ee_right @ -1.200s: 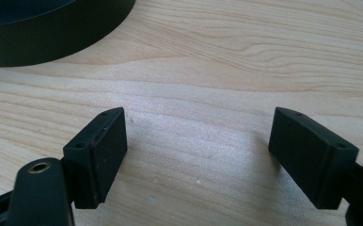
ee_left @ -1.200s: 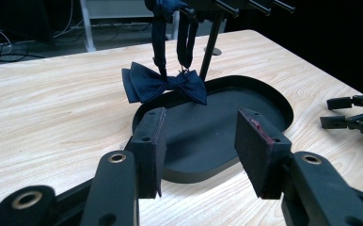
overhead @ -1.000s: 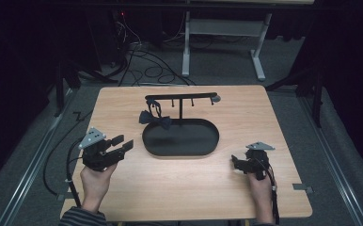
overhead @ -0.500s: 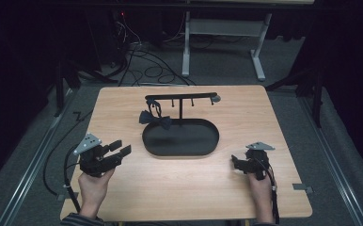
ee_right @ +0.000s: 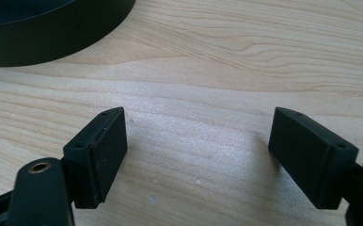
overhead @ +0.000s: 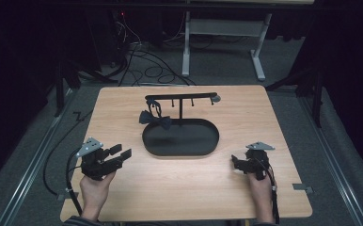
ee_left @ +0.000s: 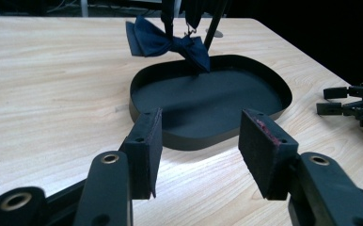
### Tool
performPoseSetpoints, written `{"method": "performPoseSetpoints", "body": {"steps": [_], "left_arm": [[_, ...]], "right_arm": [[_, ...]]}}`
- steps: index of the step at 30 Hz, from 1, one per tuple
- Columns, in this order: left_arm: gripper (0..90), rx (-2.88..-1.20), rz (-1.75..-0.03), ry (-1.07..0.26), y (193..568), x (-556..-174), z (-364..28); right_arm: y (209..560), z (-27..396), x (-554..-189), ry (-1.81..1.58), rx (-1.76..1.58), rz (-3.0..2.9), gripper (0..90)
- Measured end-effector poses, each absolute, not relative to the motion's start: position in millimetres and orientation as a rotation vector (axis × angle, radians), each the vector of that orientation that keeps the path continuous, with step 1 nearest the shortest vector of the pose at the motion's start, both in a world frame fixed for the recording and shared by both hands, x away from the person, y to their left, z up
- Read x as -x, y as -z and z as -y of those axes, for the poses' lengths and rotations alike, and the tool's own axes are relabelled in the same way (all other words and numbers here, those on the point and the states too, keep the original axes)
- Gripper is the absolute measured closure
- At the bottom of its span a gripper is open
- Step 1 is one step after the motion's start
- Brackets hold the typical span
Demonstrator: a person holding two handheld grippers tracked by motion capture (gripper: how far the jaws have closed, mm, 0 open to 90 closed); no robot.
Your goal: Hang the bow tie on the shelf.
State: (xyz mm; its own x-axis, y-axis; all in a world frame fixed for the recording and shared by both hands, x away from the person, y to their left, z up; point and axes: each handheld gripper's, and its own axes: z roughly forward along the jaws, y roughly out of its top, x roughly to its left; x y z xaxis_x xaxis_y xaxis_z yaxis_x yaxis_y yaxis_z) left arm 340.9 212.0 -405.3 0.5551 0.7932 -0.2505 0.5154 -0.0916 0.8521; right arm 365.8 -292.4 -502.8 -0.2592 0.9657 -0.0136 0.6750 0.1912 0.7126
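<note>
One bow tie [overhead: 155, 119] is hanging on one stand [overhead: 181, 100], over one tray [overhead: 182, 151]. Two grippers are sitting near: left gripper [overhead: 118, 155] just been opening, empty, right gripper [overhead: 236, 163] gaping wide, empty.

- Legible text, labels, brands, numbers, signs: none on any visible surface.
- Lettering or markings on the black pads ahead of each camera: none.

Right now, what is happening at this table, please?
A person holds a gripper in each hand at a wooden table. Both the left gripper and the right gripper are open and hold nothing; the left jaws have just been opening. A dark bow tie hangs from a black stand over an oval tray, apart from both grippers. The left gripper points toward it.
</note>
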Motion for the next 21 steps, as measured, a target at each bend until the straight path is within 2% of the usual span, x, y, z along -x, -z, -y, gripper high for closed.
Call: {"method": "performPoseSetpoints", "body": {"steps": [21], "left_arm": [[49.3, -1.807, -1.116, -0.312, 423.7, -344.5, -198.4]], "right_arm": [[502.8, 292.5, -365.7, -0.829, -1.531, -2.007, 21.0]]}}
